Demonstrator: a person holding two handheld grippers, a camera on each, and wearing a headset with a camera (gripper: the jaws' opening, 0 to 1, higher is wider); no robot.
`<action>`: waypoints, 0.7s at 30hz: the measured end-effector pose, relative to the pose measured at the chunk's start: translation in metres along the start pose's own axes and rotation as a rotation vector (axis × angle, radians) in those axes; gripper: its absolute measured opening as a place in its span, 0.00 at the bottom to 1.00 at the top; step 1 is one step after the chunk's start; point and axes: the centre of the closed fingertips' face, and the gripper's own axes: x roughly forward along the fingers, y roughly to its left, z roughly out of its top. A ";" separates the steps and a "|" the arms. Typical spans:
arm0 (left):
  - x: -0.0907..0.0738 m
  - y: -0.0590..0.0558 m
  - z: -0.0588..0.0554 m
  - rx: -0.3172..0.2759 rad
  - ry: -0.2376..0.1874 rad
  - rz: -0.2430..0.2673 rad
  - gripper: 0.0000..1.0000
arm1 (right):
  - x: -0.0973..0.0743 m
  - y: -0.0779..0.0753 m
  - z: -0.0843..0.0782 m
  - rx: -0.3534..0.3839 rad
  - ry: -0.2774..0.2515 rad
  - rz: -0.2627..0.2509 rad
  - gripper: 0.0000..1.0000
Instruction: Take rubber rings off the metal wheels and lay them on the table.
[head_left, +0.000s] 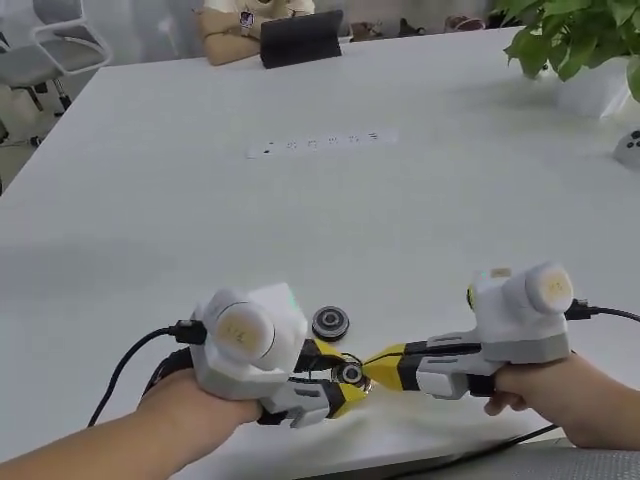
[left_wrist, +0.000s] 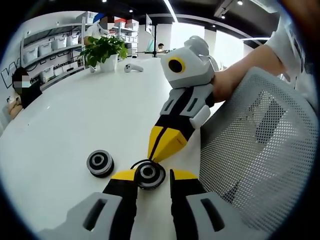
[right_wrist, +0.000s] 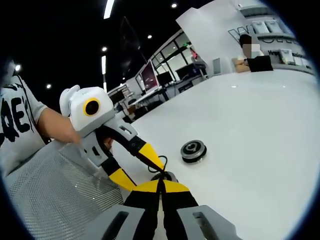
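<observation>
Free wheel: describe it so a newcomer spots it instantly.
On the white table, find the near edge where the left gripper and right gripper meet. Just beyond them lies the free wheel, flat and untouched; the other wheel is clamped in the left gripper.

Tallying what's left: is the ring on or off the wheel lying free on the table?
On: the free wheel has black rubber around its metal hub.

This is an open-plan office or tech lab. A wide white bench (head_left: 420, 200) carries a potted plant (head_left: 575, 40) and a dark laptop (head_left: 300, 42) in front of a seated person (head_left: 250, 20), with swivel chairs (head_left: 60, 40) beside it. Shelves of storage bins (left_wrist: 50, 47) line a wall, monitors (right_wrist: 150, 75) stand further back, a mesh chair back (left_wrist: 250, 150) sits near the bench, and strip lights (right_wrist: 107, 9) cross the dark ceiling.
</observation>
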 end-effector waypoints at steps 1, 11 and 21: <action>-0.001 -0.001 0.001 -0.007 -0.003 -0.004 0.23 | 0.000 0.000 0.000 0.001 -0.001 0.002 0.00; -0.015 -0.005 0.011 -0.019 -0.033 -0.012 0.32 | -0.002 0.004 0.002 0.005 -0.008 0.017 0.00; -0.031 -0.008 0.015 -0.017 -0.050 -0.010 0.43 | -0.004 0.011 0.004 0.008 -0.007 0.042 0.00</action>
